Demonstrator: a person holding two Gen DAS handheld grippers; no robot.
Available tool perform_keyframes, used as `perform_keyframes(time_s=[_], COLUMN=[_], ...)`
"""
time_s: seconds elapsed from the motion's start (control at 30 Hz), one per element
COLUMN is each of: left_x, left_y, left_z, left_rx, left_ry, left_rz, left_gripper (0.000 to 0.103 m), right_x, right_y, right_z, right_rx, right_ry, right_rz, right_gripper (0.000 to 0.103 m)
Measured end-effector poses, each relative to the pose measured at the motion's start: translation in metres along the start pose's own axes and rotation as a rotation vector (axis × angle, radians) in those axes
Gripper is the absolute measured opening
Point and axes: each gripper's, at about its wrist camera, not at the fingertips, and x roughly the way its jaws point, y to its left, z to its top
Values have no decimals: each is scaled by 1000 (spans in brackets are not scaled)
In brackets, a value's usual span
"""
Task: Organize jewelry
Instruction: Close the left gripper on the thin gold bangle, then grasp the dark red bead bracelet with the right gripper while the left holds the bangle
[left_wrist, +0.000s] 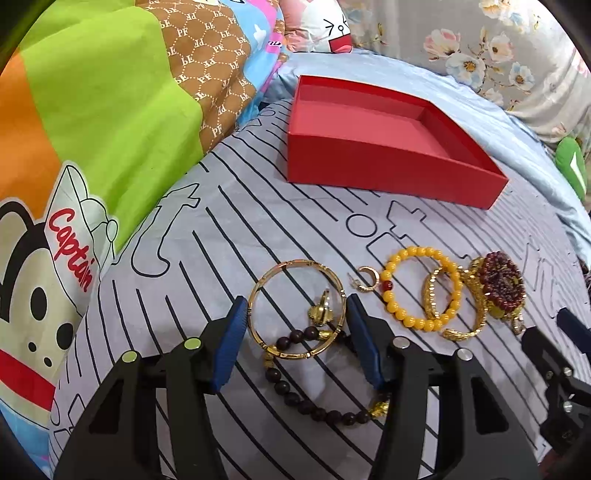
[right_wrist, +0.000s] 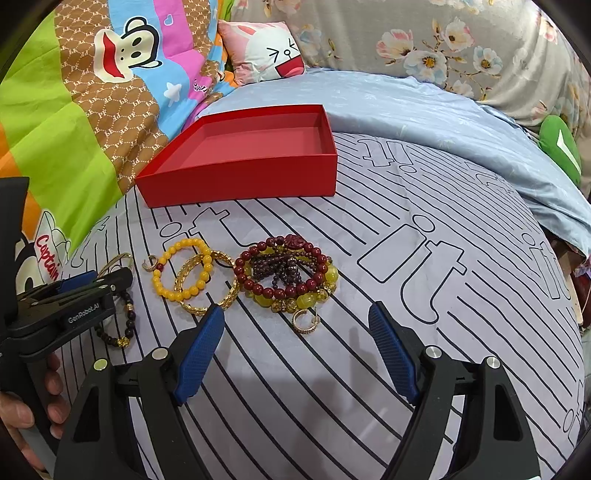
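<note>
The gold bangle (left_wrist: 295, 308) lies flat on the bed's striped cover, toward the near edge, overlapping a dark bead bracelet (left_wrist: 295, 391) and a small gold ring (left_wrist: 322, 310) that sits inside its hoop. The left tool (left_wrist: 295, 314) straddles it, blue pads spread just outside the rim on both sides and not yet pressing. To do this step well, the pads should probably close across the bangle's rim alone, square to it, so the ring and dark beads stay behind when it lifts; a slow rise would show any snag. Just beside it lie a yellow bead bracelet (left_wrist: 421, 291) and a heap of red and gold pieces (right_wrist: 288, 277). The right tool (right_wrist: 295, 332) hangs spread and empty before that heap. The red box (left_wrist: 388, 147), still bare inside, waits farther up the bed.
</note>
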Motion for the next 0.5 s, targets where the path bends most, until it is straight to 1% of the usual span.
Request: perform_keyframes(time_s=[0.1, 0.3, 0.5], left_x=[-8, -38, -55], left_y=[-1, -5, -2], left_z=[0, -5, -19], left_rx=[-1, 9, 12], left_ry=[-10, -49, -42], left_rz=[-18, -47, -45], left_gripper=[52, 52, 52], right_x=[0, -4, -9], right_y=[2, 7, 8], right_z=[0, -2, -6], right_rx=[-4, -9, -12], right_ry=[-1, -9, -14], right_rz=[5, 21, 22], right_gripper=[77, 77, 77])
